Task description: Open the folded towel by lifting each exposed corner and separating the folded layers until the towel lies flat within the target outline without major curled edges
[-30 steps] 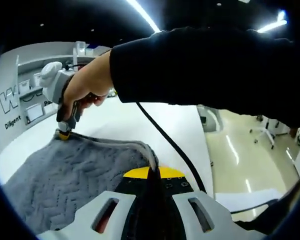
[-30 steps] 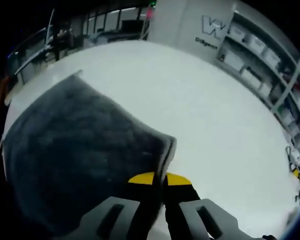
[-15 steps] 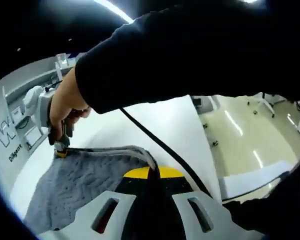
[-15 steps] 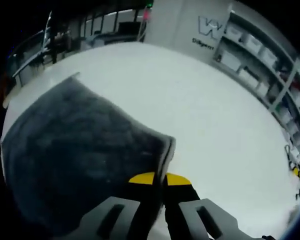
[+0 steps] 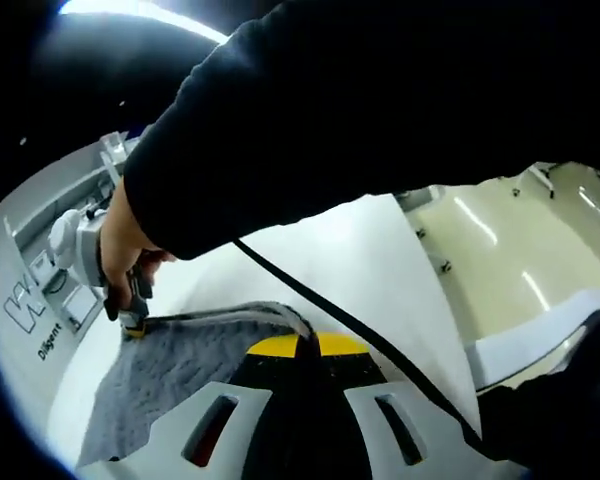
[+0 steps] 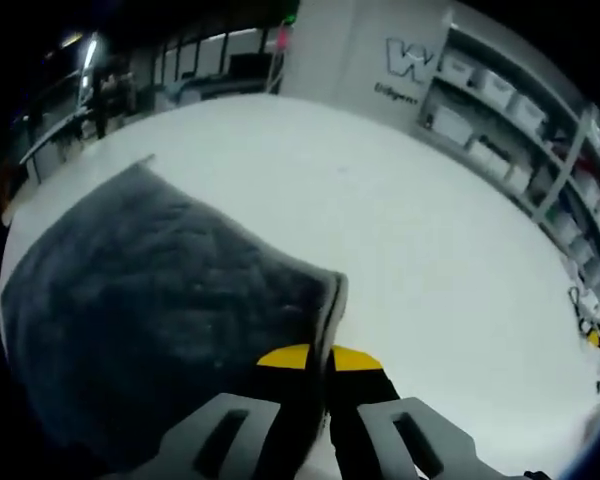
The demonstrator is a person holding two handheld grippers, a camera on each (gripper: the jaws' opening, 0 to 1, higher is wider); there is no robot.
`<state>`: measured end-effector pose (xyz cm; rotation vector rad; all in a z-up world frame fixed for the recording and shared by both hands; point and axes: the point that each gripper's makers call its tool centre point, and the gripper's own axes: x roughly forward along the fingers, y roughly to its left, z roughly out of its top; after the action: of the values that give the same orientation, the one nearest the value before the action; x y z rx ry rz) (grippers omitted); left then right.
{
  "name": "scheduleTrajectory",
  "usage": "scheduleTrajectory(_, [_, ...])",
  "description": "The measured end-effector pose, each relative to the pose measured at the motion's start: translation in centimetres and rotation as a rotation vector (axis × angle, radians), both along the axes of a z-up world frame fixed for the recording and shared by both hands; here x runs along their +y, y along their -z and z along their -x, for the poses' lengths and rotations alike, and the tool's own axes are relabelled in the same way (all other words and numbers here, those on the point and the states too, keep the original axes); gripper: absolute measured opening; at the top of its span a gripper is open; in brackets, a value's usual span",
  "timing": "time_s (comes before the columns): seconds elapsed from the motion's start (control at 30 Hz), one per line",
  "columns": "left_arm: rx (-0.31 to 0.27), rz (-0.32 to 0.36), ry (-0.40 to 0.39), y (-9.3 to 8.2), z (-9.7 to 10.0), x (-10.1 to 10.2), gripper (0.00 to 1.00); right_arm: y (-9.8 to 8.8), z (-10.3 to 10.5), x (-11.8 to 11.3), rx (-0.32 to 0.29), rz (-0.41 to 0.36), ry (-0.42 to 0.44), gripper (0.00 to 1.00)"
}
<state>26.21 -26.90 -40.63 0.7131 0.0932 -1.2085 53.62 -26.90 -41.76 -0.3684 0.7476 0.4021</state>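
Two claws each pinch an edge of the grey, zigzag-textured towel (image 5: 170,375). In the left gripper view, a person's arm in a black sleeve (image 5: 380,110) crosses the upper half of the frame from the right, ending at centre left in a hand (image 5: 125,245) wrapped around the right claw (image 5: 133,325). That hand points downward, with the claw's tip meeting a far corner of the towel, its jaws together on the fabric there. A black cable (image 5: 350,325) runs from under the hand diagonally toward the lower right of the frame.

The sleeve hides most of the room behind it, and the towel's lower left portion is cut off by the frame edge. Lettering on the grey wall (image 5: 25,310) at far left is only partly readable.

At bottom centre of the left gripper view, the left claw (image 5: 308,345) has its yellow-tipped jaws pressed together on a raised fold of the towel's near edge. In the right gripper view, the right claw's own jaws stand closed at bottom centre, clamped on the towel's hemmed corner, and the towel spreads from there across the left half of the frame over the white tabletop (image 6: 430,260). Shelves with white bins (image 6: 500,110) line the upper right.
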Motion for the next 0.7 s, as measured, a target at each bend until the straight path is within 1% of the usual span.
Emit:
scheduleTrajectory(0.1, [-0.01,-0.005,0.001,0.0,0.0,0.0,0.03,0.0,0.0,0.0,-0.003,-0.011,-0.002,0.0])
scheduleTrajectory(0.2, [-0.001,-0.015,0.009,-0.2,0.1,0.2,0.06,0.0,0.0,0.2,-0.005,0.009,-0.01,0.0])
scheduleTrajectory(0.23, [0.057,-0.004,0.022,-0.2,0.5,0.2,0.09,-0.1,0.0,0.3,-0.011,0.023,-0.024,0.0])
scheduleTrajectory(0.27, [0.09,-0.004,0.034,-0.2,0.7,0.4,0.17,-0.2,-0.1,0.3,-0.021,0.046,-0.061,0.0])
scheduleTrajectory(0.33, [0.086,-0.005,0.021,-0.6,0.3,0.9,0.27,-0.2,0.1,0.3,-0.021,0.04,-0.056,0.03])
scheduleTrajectory(0.37, [0.083,-0.006,0.016,-0.9,0.3,1.7,0.33,-0.3,0.1,0.2,-0.023,0.04,-0.054,0.04])
scheduleTrajectory(0.43, [0.094,0.014,0.009,-1.6,0.4,2.6,0.36,-0.8,0.5,0.2,-0.026,0.058,-0.084,0.12])
scheduleTrajectory(0.5, [0.108,0.04,0.004,-2.2,0.5,3.2,0.43,-1.4,0.6,0.0,-0.03,0.07,-0.083,0.23])
scheduleTrajectory(0.53, [0.098,0.054,-0.004,-2.6,0.4,3.5,0.46,-1.7,0.7,-0.1,-0.033,0.072,-0.087,0.29])
scheduleTrajectory(0.57, [0.074,0.068,-0.014,-3.1,0.1,3.6,0.5,-2.1,0.7,-0.1,-0.039,0.073,-0.092,0.38])
scheduleTrajectory(0.6, [0.048,0.073,-0.025,-3.4,-0.2,3.8,0.52,-2.6,0.6,0.0,-0.057,0.074,-0.1,0.44])
scheduleTrajectory(0.7, [-0.038,0.049,-0.056,-3.6,-1.2,4.2,0.53,-4.7,0.3,0.3,-0.124,0.068,-0.107,0.62])
